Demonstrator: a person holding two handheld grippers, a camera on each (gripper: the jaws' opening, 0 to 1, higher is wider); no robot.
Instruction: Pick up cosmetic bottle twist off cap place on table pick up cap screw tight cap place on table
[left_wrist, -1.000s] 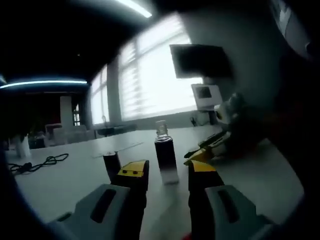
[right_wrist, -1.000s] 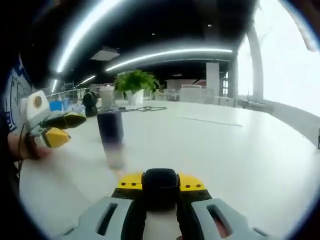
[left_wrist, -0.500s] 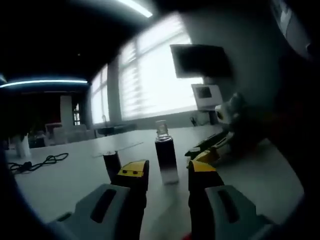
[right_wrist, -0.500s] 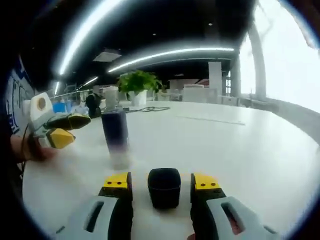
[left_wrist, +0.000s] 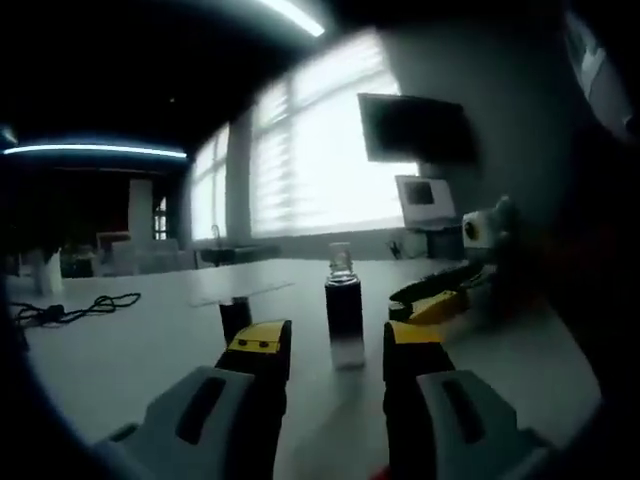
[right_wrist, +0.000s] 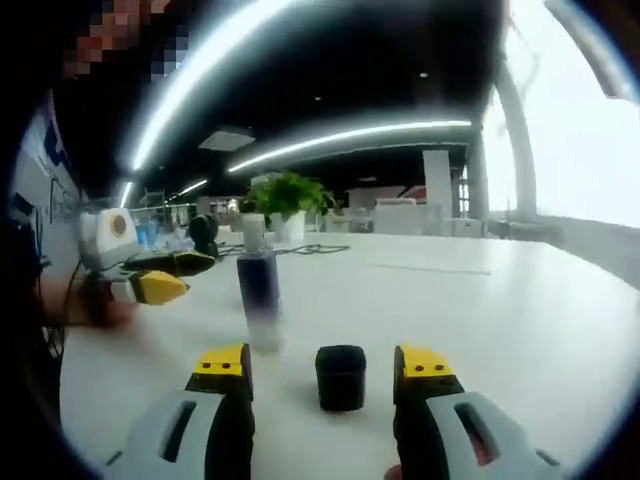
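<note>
White tabletop (right_wrist: 520, 310) carries the cosmetic bottle (right_wrist: 260, 308), which stands upright with its clear neck bare. The bottle's body is dark at the top and fades to clear at the base. In the right gripper view the black cap (right_wrist: 341, 377) sits on the tabletop just to the right of the bottle and nearer the camera, apart from it. The right tool (right_wrist: 327, 372) has its yellow-tipped jaws spread wide, one on each side of the cap, with a gap between each jaw and the cap, so it grips nothing. At the left of this view the left tool (right_wrist: 165, 275) comes in, held by a hand (right_wrist: 100, 305), with its yellow tips near the bottle but not touching it.

In the left gripper view the bottle (left_wrist: 345, 319) stands between and beyond the left tool's (left_wrist: 335, 348) parted jaws, which hold nothing. The cap (left_wrist: 235, 318) stands to the left of the bottle, partly behind the left jaw. The right tool (left_wrist: 445, 295) reaches in from the right, near the bottle. A black cable (left_wrist: 70, 309) lies far off on the tabletop, and a potted plant (right_wrist: 287, 200) stands at the far end.
</note>
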